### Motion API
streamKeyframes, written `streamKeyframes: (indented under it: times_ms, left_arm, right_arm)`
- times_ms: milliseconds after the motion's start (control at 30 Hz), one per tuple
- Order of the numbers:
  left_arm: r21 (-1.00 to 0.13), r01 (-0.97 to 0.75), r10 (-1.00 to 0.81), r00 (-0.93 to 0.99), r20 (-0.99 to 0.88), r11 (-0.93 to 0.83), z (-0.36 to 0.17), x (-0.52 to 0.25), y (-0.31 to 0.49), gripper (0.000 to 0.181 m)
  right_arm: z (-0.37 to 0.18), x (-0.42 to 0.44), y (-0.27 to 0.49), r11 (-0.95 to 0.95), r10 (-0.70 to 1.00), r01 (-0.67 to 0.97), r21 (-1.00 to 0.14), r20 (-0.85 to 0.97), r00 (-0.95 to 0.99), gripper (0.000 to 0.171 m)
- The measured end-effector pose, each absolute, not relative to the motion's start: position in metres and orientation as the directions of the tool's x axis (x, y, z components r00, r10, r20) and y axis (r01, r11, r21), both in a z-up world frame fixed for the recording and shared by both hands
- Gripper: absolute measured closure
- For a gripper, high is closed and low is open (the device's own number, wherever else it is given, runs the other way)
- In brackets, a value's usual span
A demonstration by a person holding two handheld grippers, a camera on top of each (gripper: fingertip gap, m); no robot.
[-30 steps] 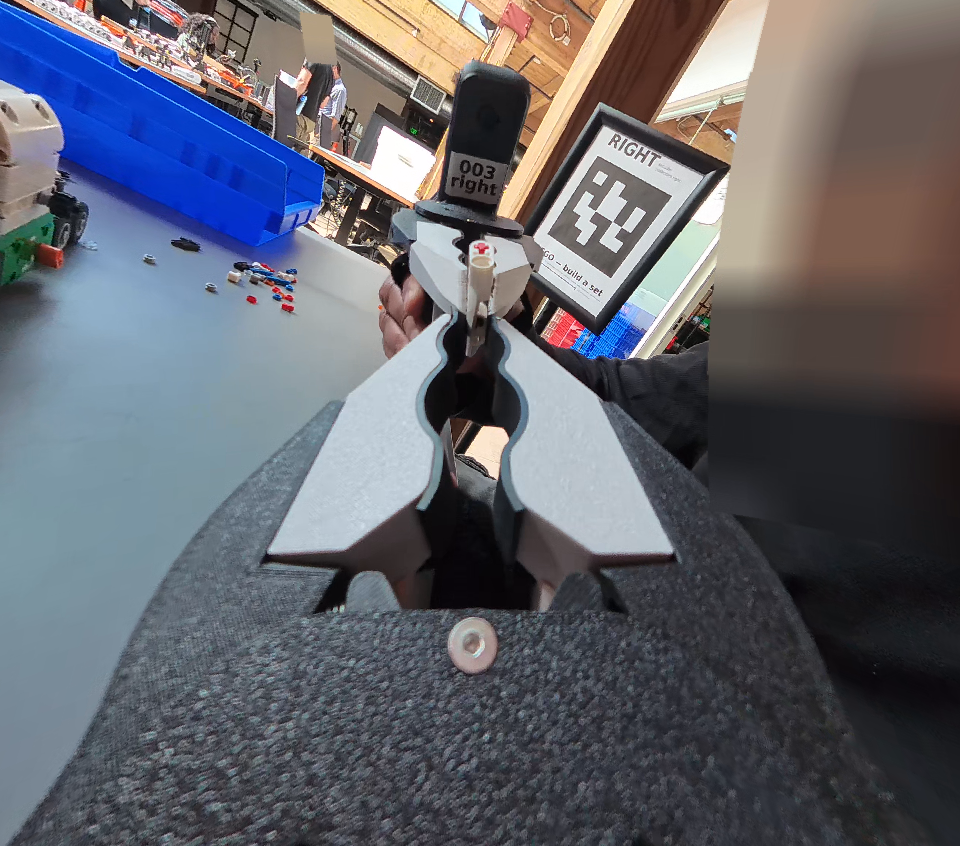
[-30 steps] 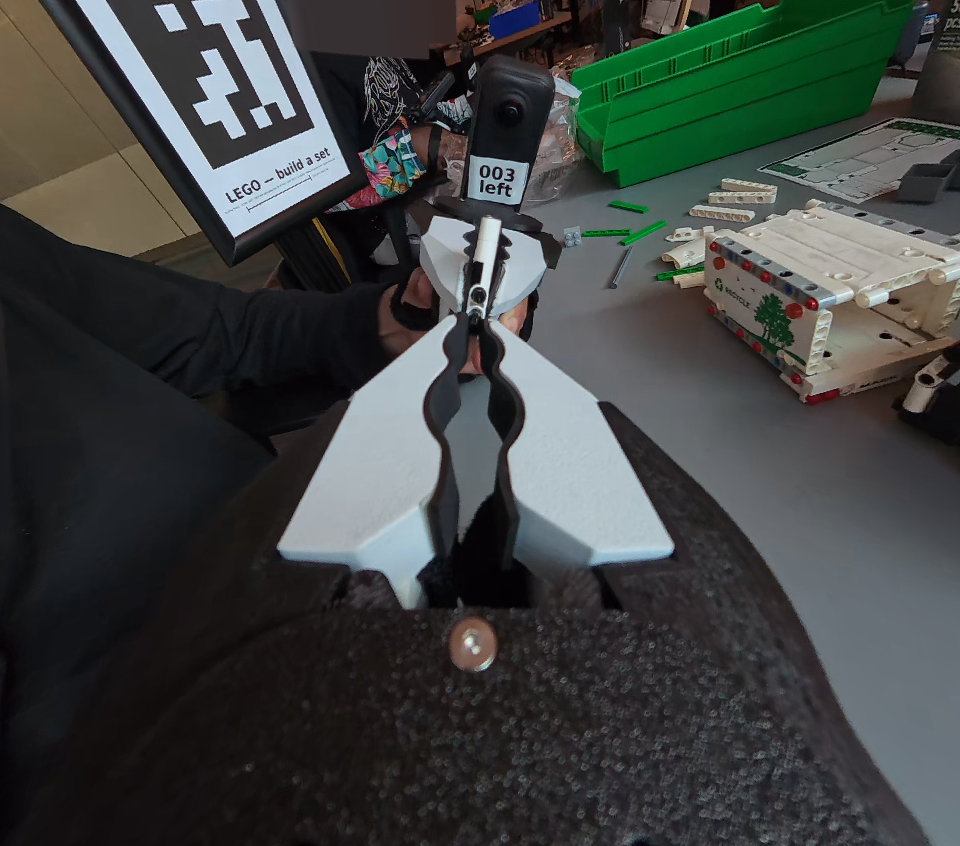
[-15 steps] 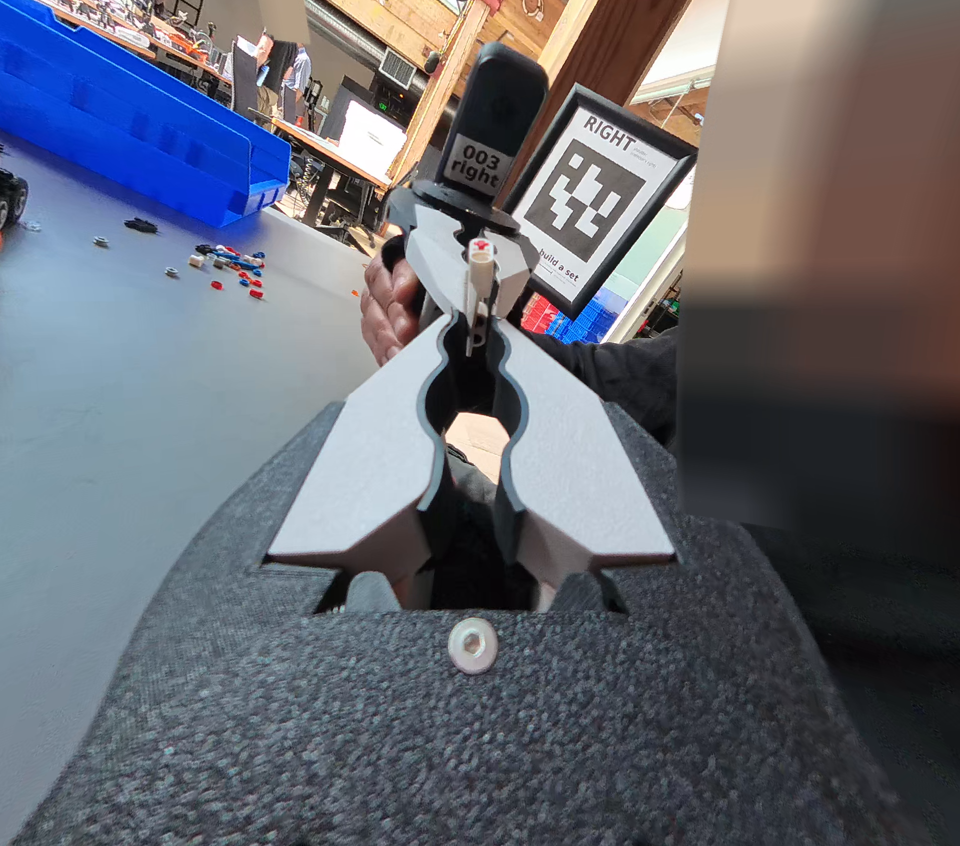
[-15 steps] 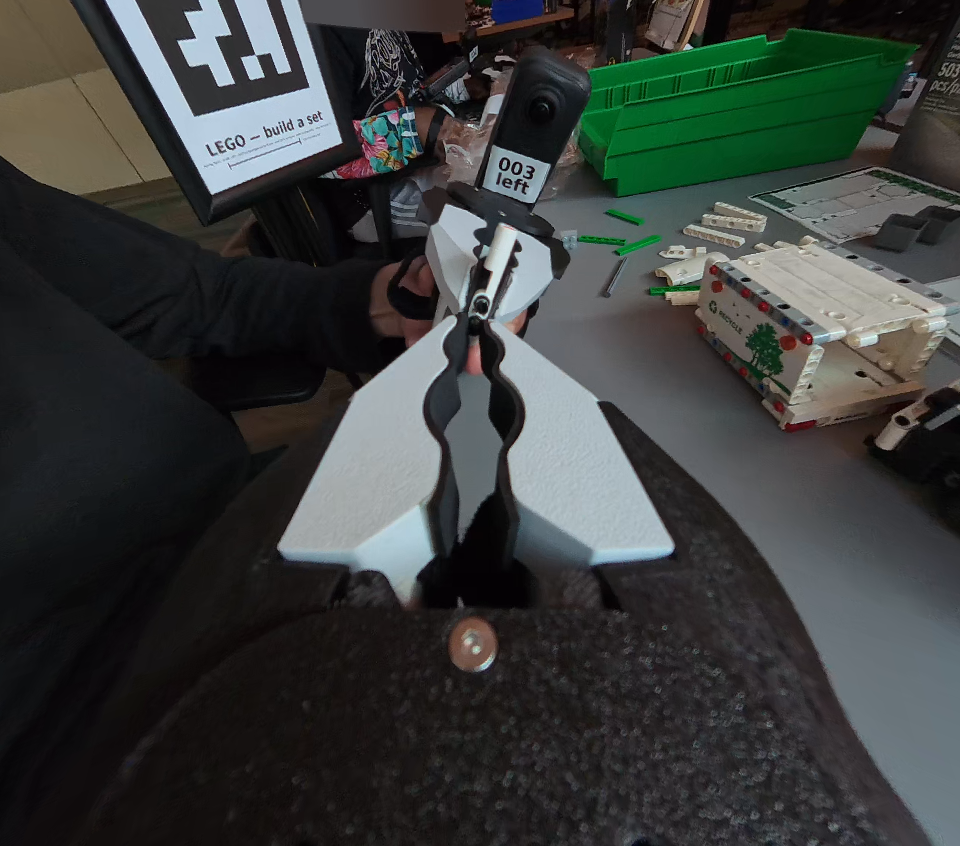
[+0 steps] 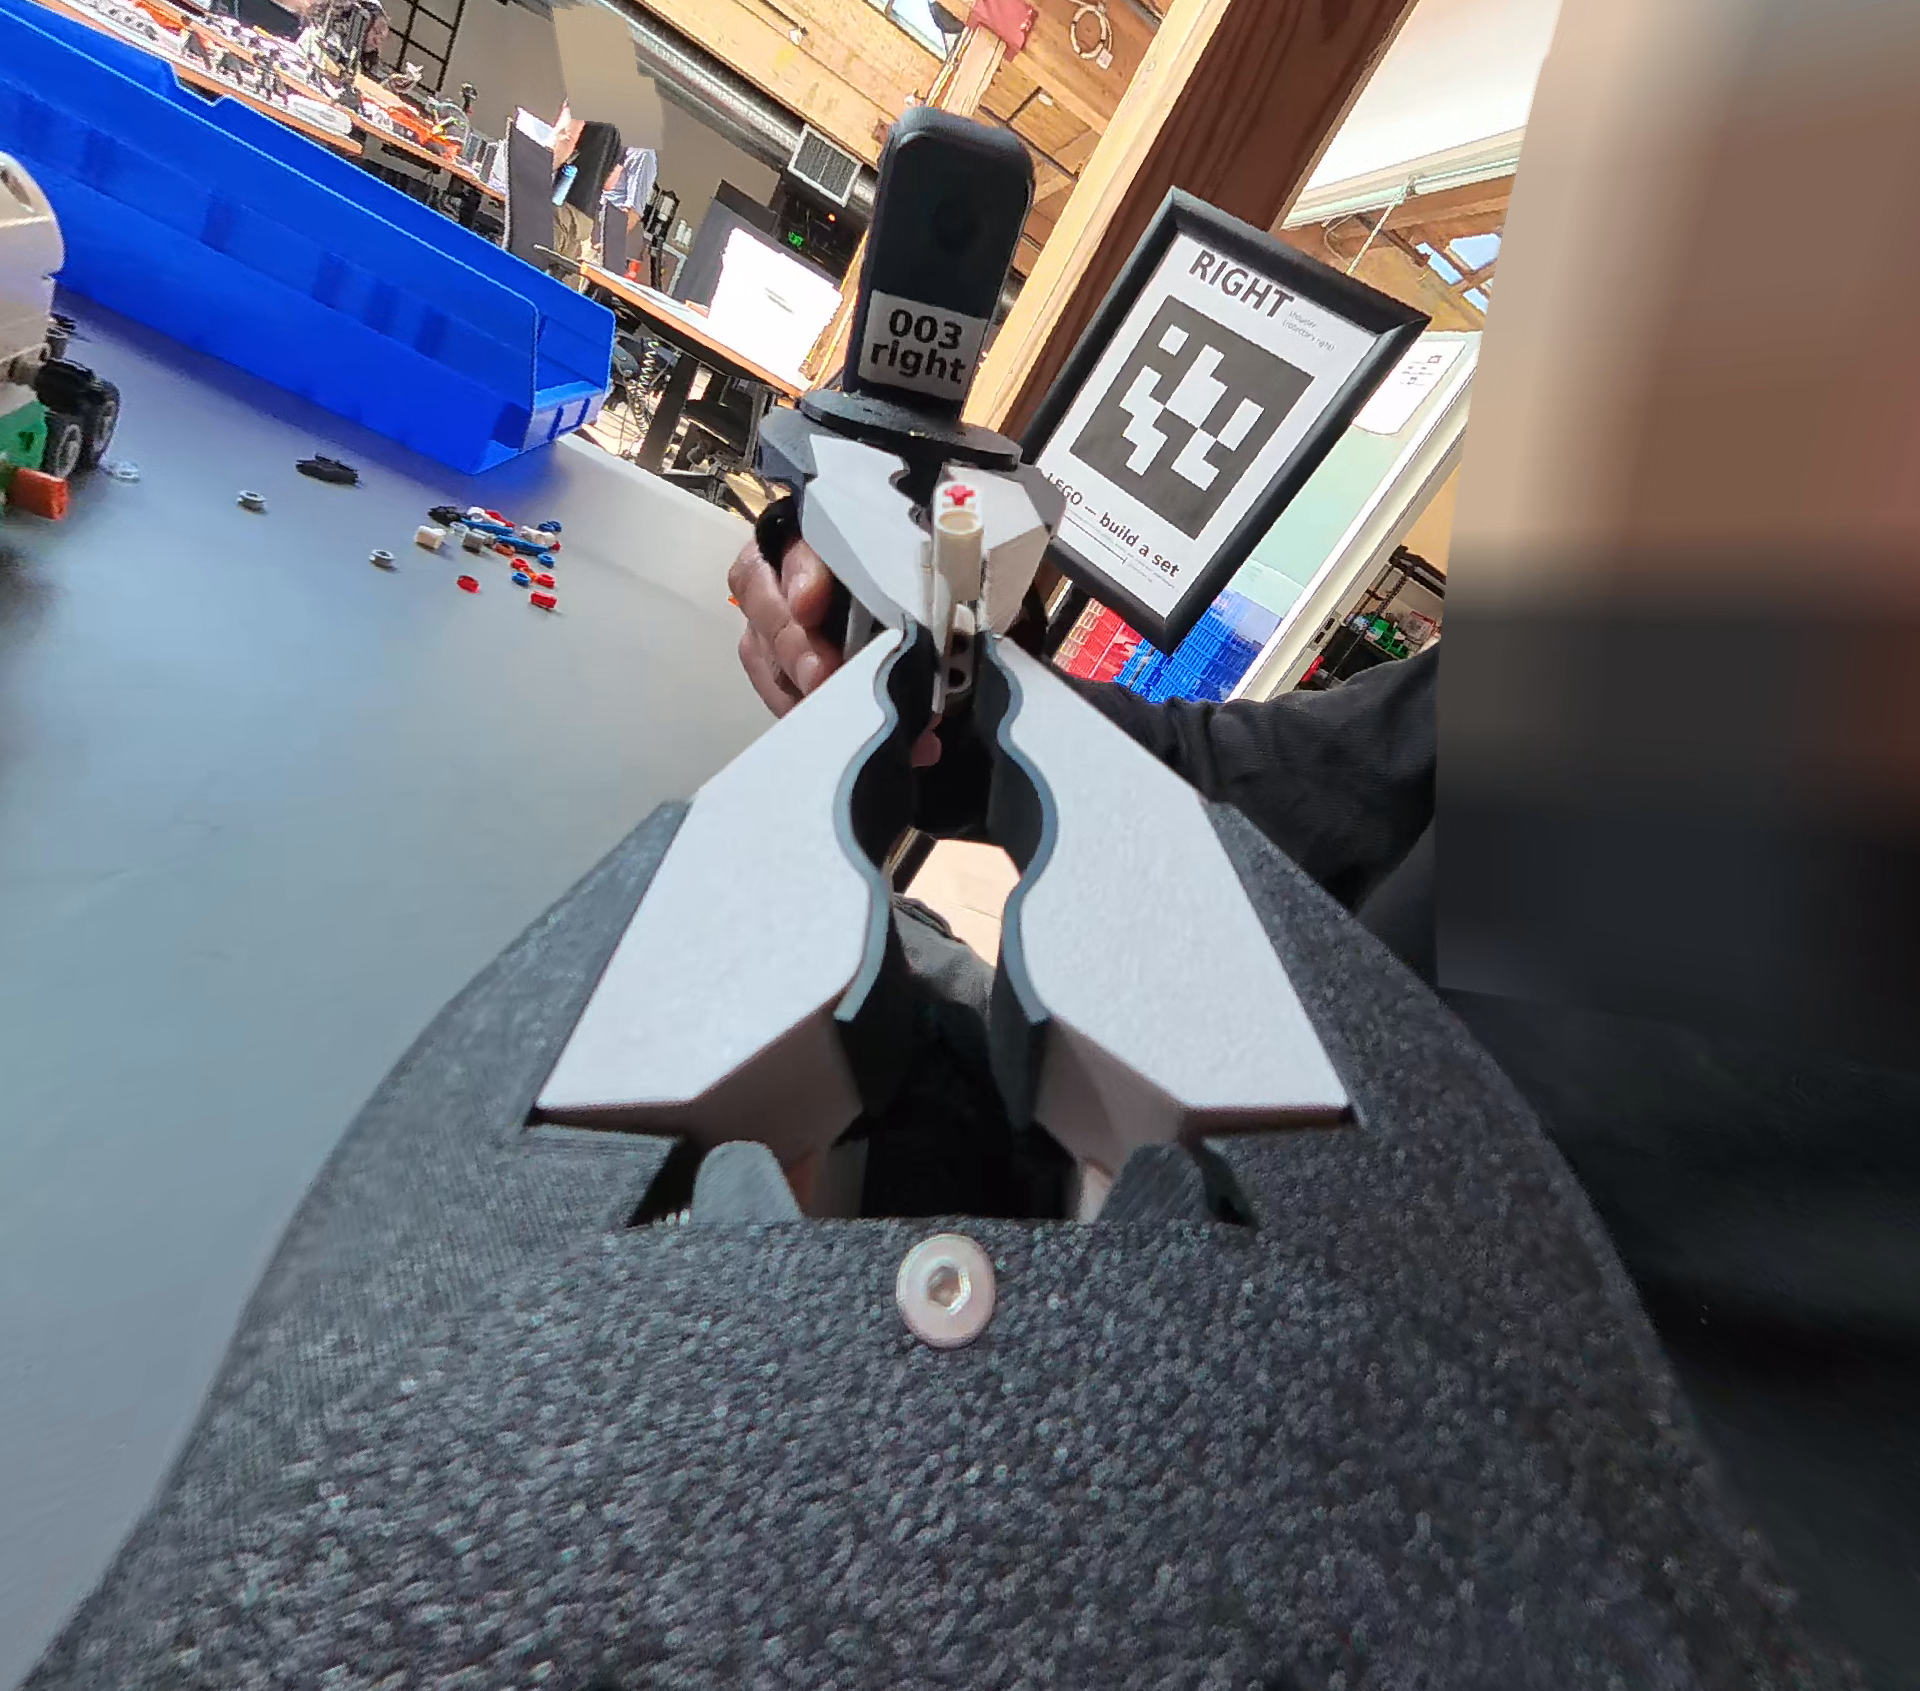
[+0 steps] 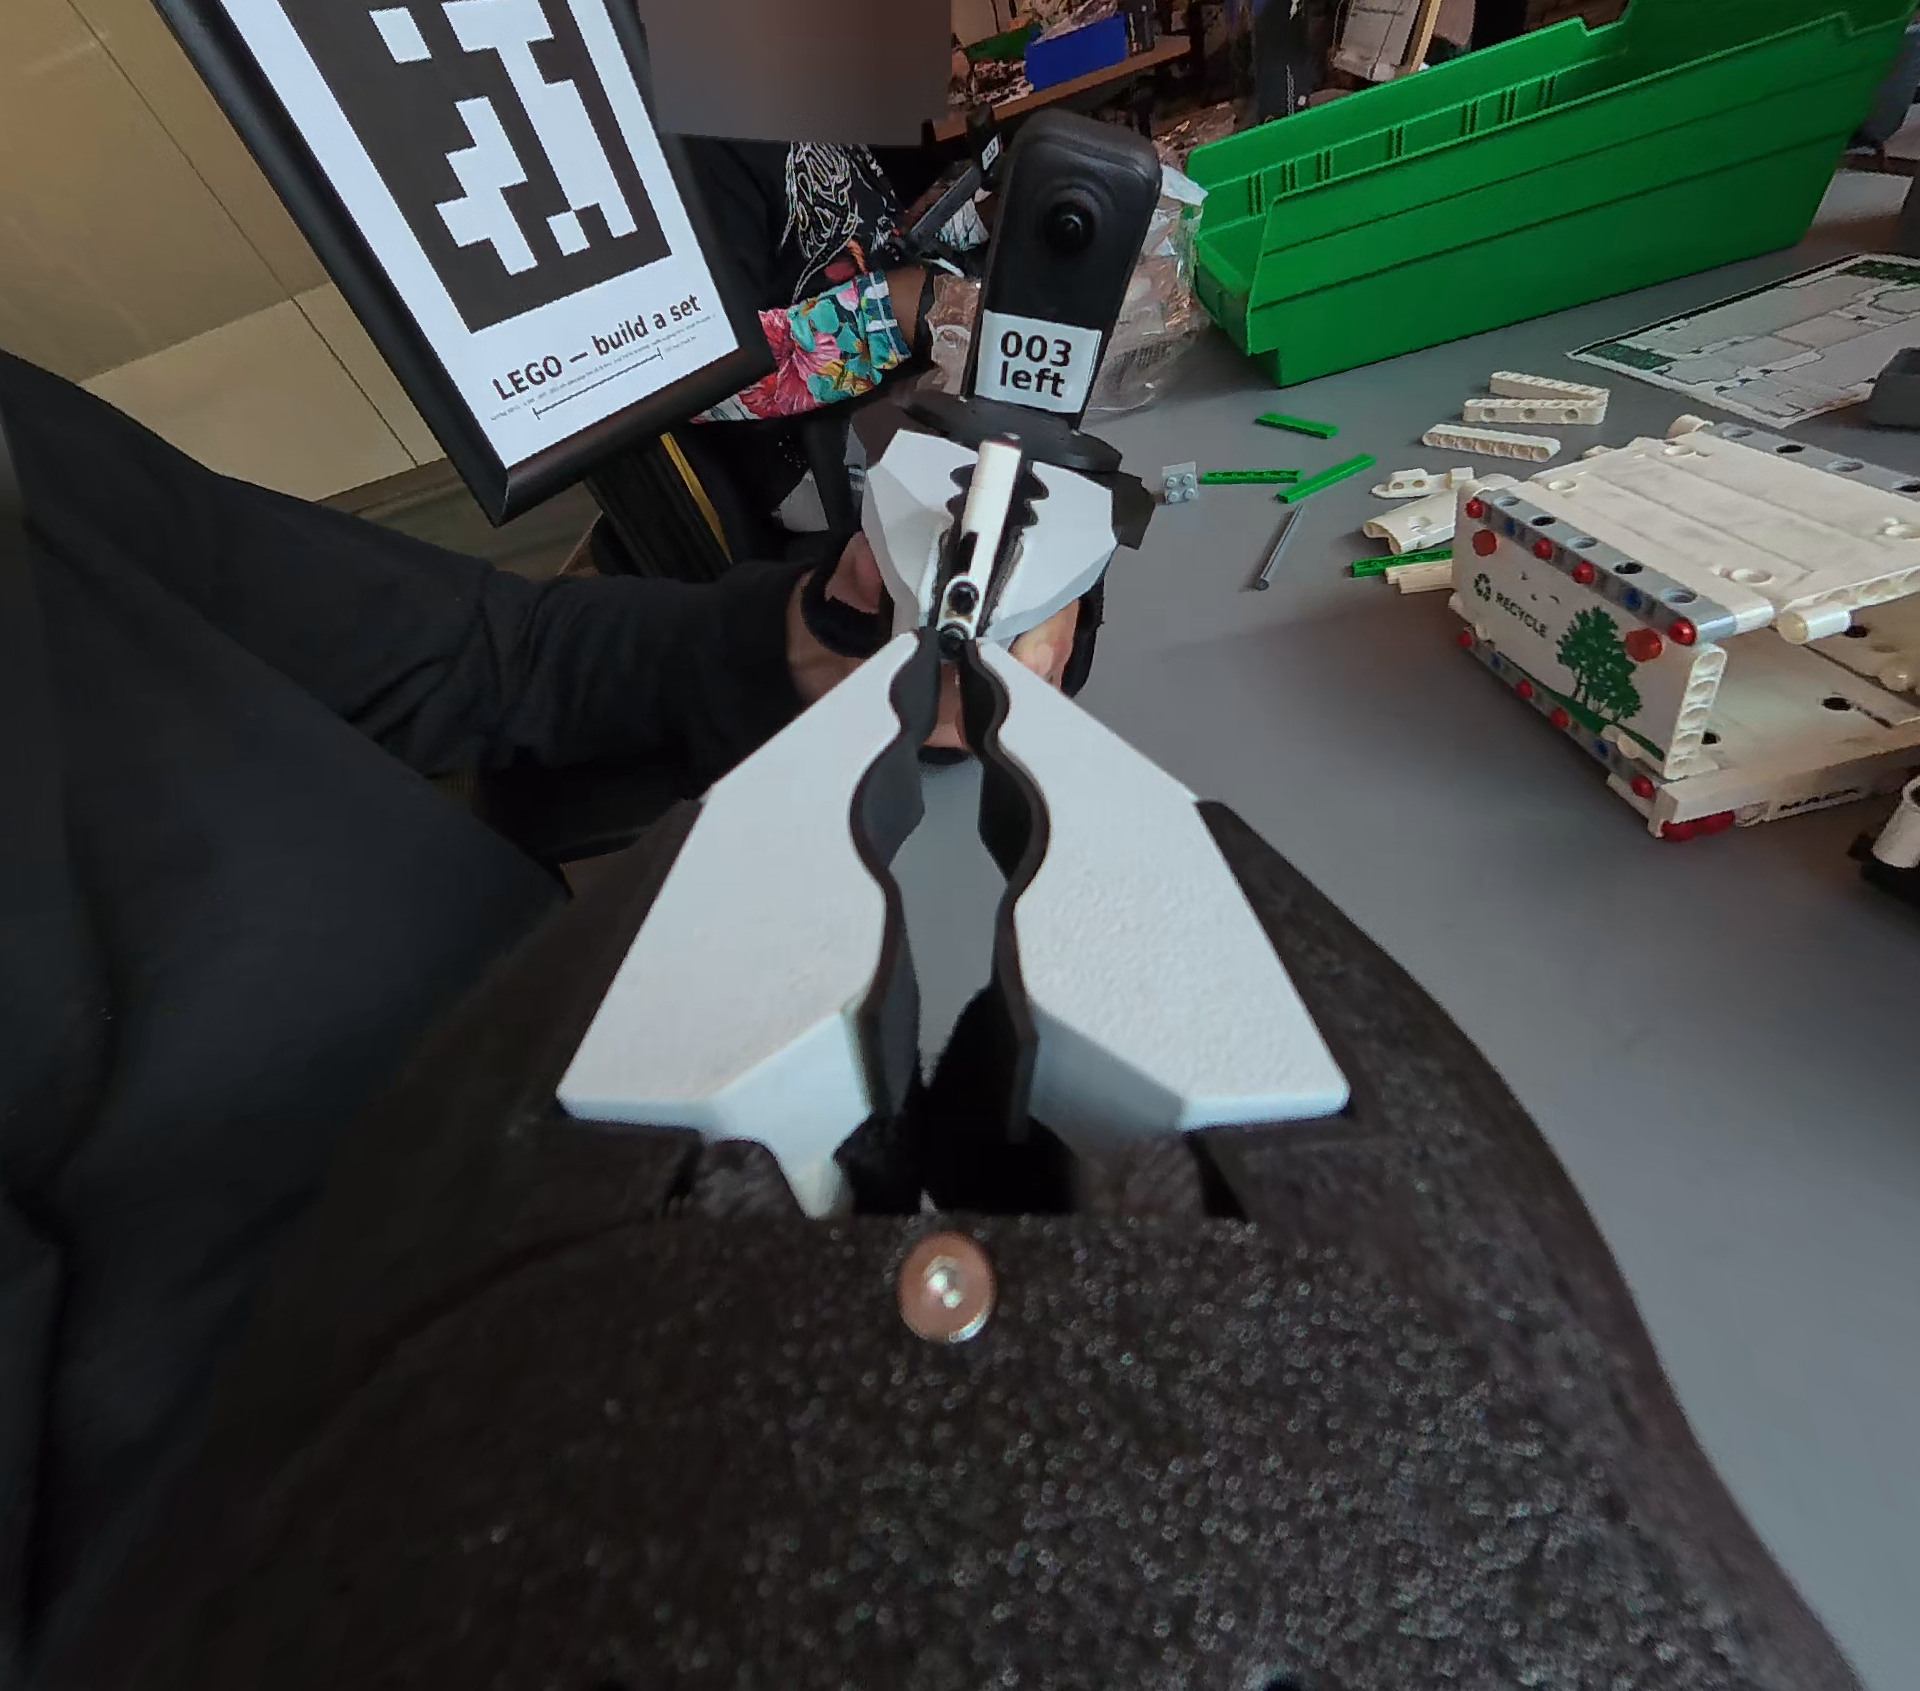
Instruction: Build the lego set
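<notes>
My two grippers meet tip to tip above the near edge of the grey table [image 5: 260, 810]. My left gripper [image 5: 951, 649] is shut on a small white lego piece [image 5: 956, 561] with a red pin at its top end. Behind it the right gripper's body faces me. In the right wrist view my right gripper [image 6: 951, 639] is shut on the same white piece [image 6: 982, 519], which has a hole at its near end and runs up into the left gripper's jaws. A hand holds each gripper's handle.
A blue bin [image 5: 312, 270], loose small pieces [image 5: 488, 545] and part of a lego truck [image 5: 42, 394] lie left. A white truck body with a tree sticker [image 6: 1683, 613], green and white beams [image 6: 1320, 478], a green bin [image 6: 1507, 187] and an instruction sheet [image 6: 1766, 332] lie right. Framed marker signs stand behind each gripper. My left and right fingertips are right by each other.
Both grippers have stayed shut on the white piece, tip to tip. The pair has tilted and swung a little, so the background has shifted in both views.
</notes>
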State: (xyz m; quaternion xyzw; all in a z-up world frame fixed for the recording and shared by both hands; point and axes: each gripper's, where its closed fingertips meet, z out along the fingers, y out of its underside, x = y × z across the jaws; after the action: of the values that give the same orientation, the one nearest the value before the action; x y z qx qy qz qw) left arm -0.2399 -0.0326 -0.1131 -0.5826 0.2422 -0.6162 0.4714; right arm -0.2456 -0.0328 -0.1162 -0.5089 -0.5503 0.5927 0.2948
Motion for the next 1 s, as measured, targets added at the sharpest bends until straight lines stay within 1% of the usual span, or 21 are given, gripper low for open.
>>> streamKeyframes:
  times_ms: [100, 233, 333, 400, 467, 533, 633, 833, 900, 967, 1000]
  left_arm:
    - [-0.85, 0.294, -0.865, 0.122, 0.487, -0.437, -0.113, -0.239, -0.033, 0.177]
    - [-0.851, 0.302, -0.864, 0.138, 0.485, -0.43, -0.113, -0.24, -0.031, 0.177]
    - [-0.847, 0.317, -0.864, 0.133, 0.486, -0.428, -0.111, -0.24, -0.031, 0.177]
    - [-0.842, 0.357, -0.863, 0.155, 0.481, -0.405, -0.108, -0.244, -0.027, 0.177]
    - [-0.829, 0.423, -0.853, 0.203, 0.481, -0.367, -0.103, -0.252, -0.019, 0.177]
    - [-0.766, 0.542, -0.83, 0.206, 0.519, -0.345, -0.094, -0.271, -0.009, 0.177]
    - [-0.669, 0.644, -0.8, 0.144, 0.582, -0.371, -0.088, -0.29, 0.002, 0.177]
    - [-0.588, 0.67, -0.765, 0.046, 0.643, -0.454, -0.087, -0.279, 0.021, 0.177]
    - [-0.575, 0.655, -0.752, 0.014, 0.659, -0.491, -0.088, -0.27, 0.026, 0.177]
    - [-0.585, 0.645, -0.752, 0.026, 0.659, -0.491, -0.089, -0.262, 0.031, 0.177]
    - [-0.588, 0.648, -0.754, 0.032, 0.656, -0.485, -0.088, -0.261, 0.033, 0.177]
  right_arm:
    - [-0.118, -0.246, -0.034, -0.202, 0.916, 0.236, -0.951, -0.268, -0.298, 0.169]
    - [-0.117, -0.247, -0.031, -0.189, 0.928, 0.223, -0.956, -0.248, -0.278, 0.169]
    - [-0.114, -0.247, -0.031, -0.236, 0.91, 0.216, -0.948, -0.293, -0.293, 0.169]
    - [-0.111, -0.25, -0.028, -0.277, 0.903, 0.191, -0.942, -0.323, -0.282, 0.169]
    - [-0.108, -0.251, -0.026, -0.313, 0.89, 0.165, -0.935, -0.35, -0.293, 0.161]
    - [-0.112, -0.253, -0.022, -0.369, 0.874, 0.163, -0.915, -0.401, -0.274, 0.149]
    - [-0.113, -0.26, -0.013, -0.416, 0.871, 0.105, -0.903, -0.429, -0.241, 0.151]
    - [-0.107, -0.273, 0.015, -0.465, 0.859, 0.038, -0.885, -0.461, -0.223, 0.151]
    - [-0.104, -0.272, 0.022, -0.487, 0.845, 0.009, -0.874, -0.474, -0.247, 0.153]
    - [-0.104, -0.269, 0.025, -0.496, 0.834, 0.009, -0.868, -0.48, -0.273, 0.156]
    - [-0.105, -0.268, 0.026, -0.495, 0.834, 0.014, -0.869, -0.479, -0.274, 0.162]
